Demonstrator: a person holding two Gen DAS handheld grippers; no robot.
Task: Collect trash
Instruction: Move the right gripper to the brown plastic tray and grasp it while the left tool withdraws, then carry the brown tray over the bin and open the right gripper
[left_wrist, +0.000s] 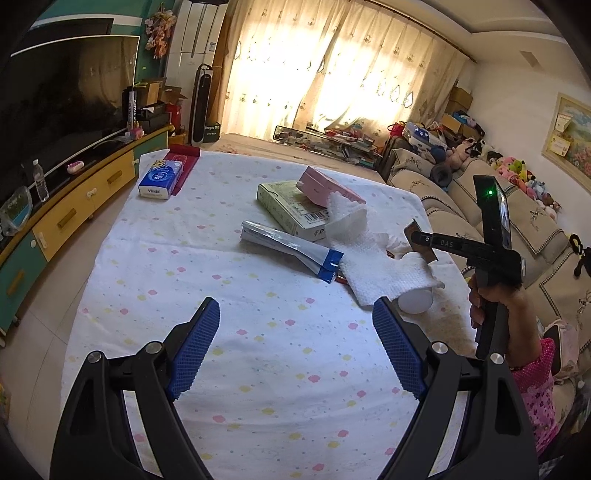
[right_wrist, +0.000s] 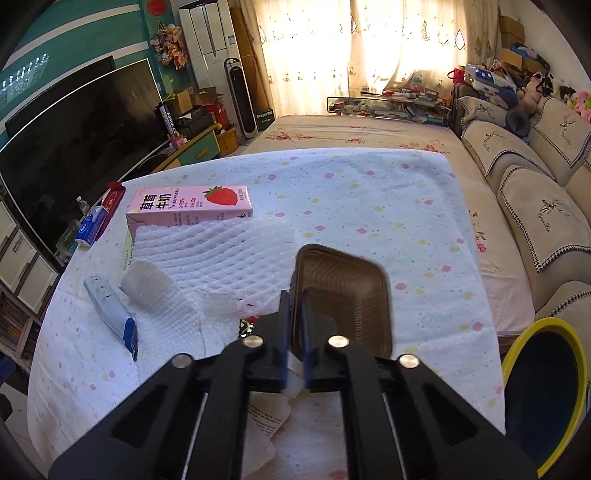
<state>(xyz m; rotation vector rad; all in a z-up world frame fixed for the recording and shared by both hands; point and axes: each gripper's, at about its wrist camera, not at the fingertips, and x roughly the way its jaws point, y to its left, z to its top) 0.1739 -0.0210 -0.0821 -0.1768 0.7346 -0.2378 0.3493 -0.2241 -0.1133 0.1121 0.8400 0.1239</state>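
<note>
My right gripper (right_wrist: 294, 301) is shut on the near rim of a brown plastic tray (right_wrist: 343, 291) and holds it above the table. In the left wrist view the right gripper (left_wrist: 424, 240) is at the table's right side with the tray (left_wrist: 419, 240) partly hidden. My left gripper (left_wrist: 295, 317) is open and empty over the near table. Trash lies mid-table: a pink strawberry milk carton (right_wrist: 188, 208), white foam netting (right_wrist: 221, 254), a silver-blue wrapper (left_wrist: 291, 251), a green-white box (left_wrist: 291, 208), a white cup (left_wrist: 415, 301).
A yellow-rimmed bin (right_wrist: 546, 391) stands at the table's right near corner. A blue Vinda tissue pack (left_wrist: 160, 181) and a red box (left_wrist: 183, 158) sit at the far left. The table wears a dotted white cloth (left_wrist: 258, 369). A sofa (right_wrist: 535, 206) runs along the right.
</note>
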